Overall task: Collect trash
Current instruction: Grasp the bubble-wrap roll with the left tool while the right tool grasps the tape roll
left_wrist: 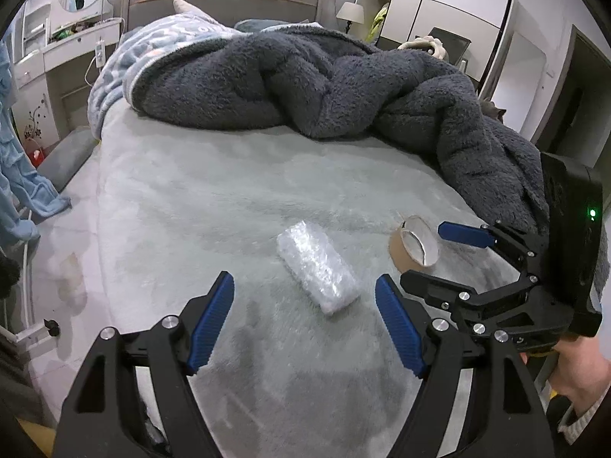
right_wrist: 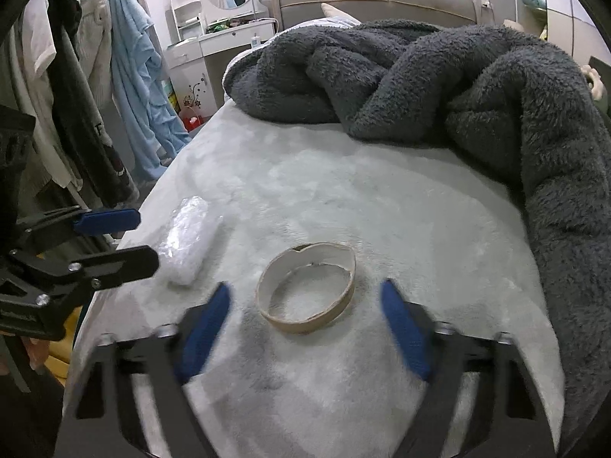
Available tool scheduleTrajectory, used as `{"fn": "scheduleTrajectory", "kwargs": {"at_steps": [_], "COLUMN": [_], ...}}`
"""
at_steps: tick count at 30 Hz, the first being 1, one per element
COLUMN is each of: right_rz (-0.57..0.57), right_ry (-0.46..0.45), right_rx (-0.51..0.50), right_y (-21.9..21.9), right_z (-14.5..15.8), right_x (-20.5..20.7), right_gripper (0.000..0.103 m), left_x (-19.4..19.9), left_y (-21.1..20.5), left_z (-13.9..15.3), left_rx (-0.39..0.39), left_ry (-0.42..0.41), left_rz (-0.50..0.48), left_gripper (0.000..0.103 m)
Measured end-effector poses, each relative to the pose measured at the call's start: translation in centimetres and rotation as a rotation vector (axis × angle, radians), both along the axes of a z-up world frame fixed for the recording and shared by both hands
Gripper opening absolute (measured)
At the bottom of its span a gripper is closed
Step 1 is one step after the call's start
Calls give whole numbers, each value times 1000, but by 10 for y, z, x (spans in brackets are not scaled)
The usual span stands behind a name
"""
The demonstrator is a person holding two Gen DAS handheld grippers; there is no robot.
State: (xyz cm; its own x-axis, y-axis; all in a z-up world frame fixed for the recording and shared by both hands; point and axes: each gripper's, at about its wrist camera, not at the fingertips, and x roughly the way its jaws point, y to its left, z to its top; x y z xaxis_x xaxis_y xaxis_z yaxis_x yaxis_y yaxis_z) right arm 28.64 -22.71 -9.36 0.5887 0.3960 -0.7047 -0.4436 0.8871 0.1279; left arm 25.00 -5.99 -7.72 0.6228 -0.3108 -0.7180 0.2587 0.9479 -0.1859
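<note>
A bundle of clear bubble wrap (left_wrist: 317, 267) lies on the pale fleece bed cover (left_wrist: 191, 198). My left gripper (left_wrist: 304, 278) hovers over it, open, its blue pads either side of the bundle's near end without touching. To the right a torn, empty cardboard tape ring (left_wrist: 401, 255) lies on the cover. In the right wrist view the ring (right_wrist: 301, 324) sits between the blurred blue pads of my right gripper (right_wrist: 305, 287), which stands open with gaps on both sides. The bundle (right_wrist: 187, 244) and the left gripper (right_wrist: 145, 238) show at the left of that view.
A heaped dark grey fleece blanket (left_wrist: 324, 84) covers the far and right side of the bed, close behind the ring. The bed's left edge drops to the floor (left_wrist: 61, 259). Clothes (right_wrist: 133, 87) hang beyond it, and a hand (left_wrist: 580, 374) holds the right gripper.
</note>
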Motion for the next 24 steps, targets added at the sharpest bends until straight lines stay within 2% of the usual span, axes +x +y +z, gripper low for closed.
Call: {"fn": "scheduleTrajectory", "kwargs": {"at_steps": [5,12,15,19,21,24], "right_rz": [27,30,36,24,17,13], "right_ry": [4,-14,-31,-32,-31,-31], "right_rx": [-20,-9,-16,-17,-13,-8], "right_y": [11,9,7,-3,-9,-15], "right_z": [-4,9,16,15,16,18], "right_x": [-5,-5,-8,-11,-10,-12], "right_gripper": [51,50,50,50,50,50], "left_x": [10,18,20,23,24,24], "left_y": [-9,-20,-17,-11,-11,-15], "left_z": [-6,-12,-16,-18,-18,-19], "left_rx": [-9,13,16,-29,-44,-59], "left_ry": [18,37,53,73,74,80], "left_rz": [-1,5,20,49,56,50], "left_gripper": [79,75,69,66,63,52]}}
